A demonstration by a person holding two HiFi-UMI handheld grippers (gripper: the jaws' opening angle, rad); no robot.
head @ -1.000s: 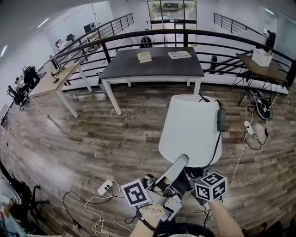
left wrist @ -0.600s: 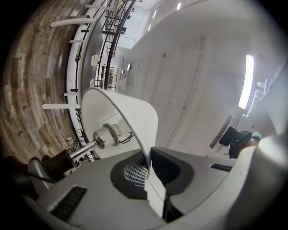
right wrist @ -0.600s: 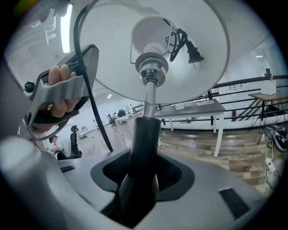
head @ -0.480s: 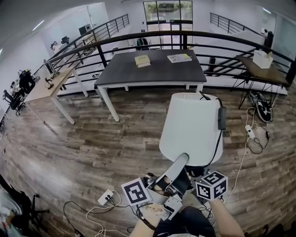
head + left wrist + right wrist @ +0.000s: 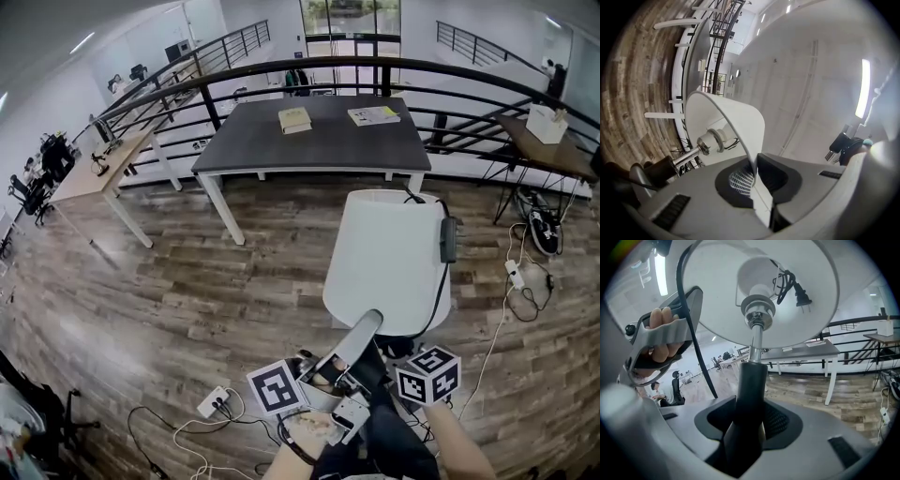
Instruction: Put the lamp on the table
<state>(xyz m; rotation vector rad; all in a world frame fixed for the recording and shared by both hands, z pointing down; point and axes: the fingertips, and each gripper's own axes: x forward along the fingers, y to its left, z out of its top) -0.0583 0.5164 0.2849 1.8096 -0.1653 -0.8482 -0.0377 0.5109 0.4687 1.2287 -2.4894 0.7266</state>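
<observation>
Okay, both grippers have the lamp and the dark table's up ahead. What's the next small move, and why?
Probably carry the lamp forward toward the table, keeping both grips. The left gripper pinches the shade at its rim, the right gripper clamps the stem, and open floor lies between lamp and table. Aim for the bare near edge, away from the book.

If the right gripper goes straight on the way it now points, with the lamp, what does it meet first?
Probably the dark table; the way to it over the wooden floor looks free, but depth is unclear.
</observation>
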